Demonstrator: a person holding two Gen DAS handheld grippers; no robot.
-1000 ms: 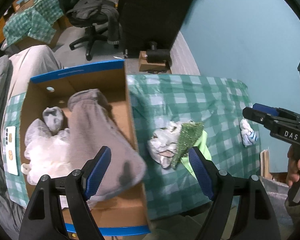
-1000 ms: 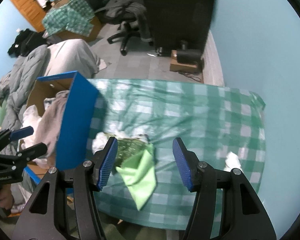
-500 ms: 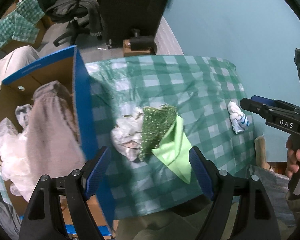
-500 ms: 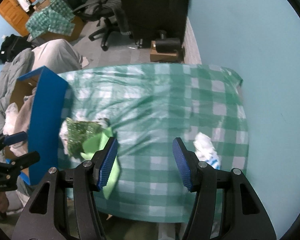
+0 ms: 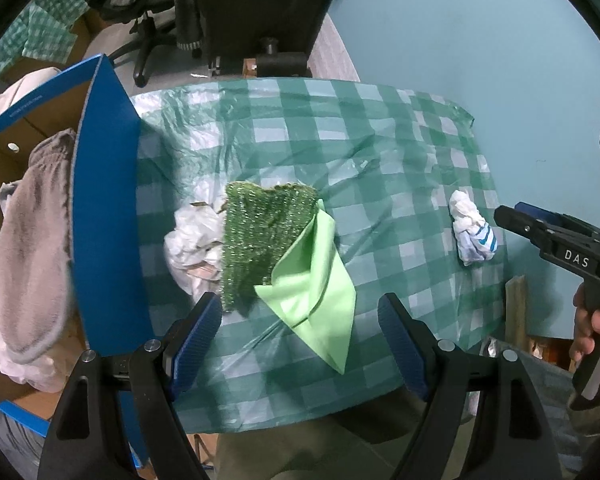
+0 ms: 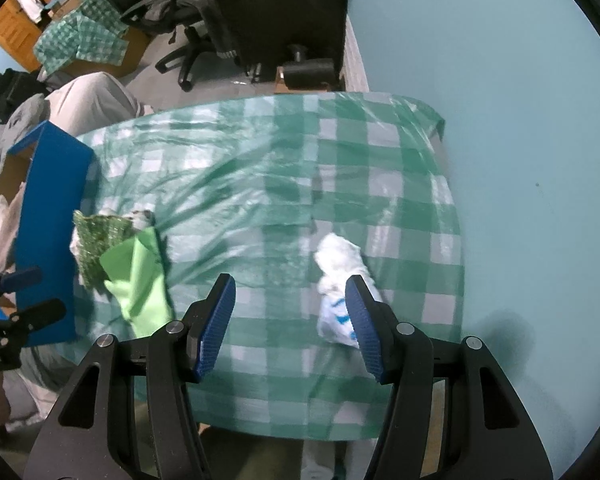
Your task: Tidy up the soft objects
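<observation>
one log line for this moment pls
left tongs open over green cloth | right tongs open by white sock | box part filled

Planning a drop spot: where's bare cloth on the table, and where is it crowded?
Bare: the far half of the tablecloth, and the strip between the green cloth and the white sock. Crowded: beside the box, where the white rag, glitter cloth and green cloth overlap.

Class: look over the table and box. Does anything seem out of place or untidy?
Yes. A white-and-blue sock lies alone near the table's right edge, far from the pile of sparkly cloth and green cloth beside the box.
</observation>
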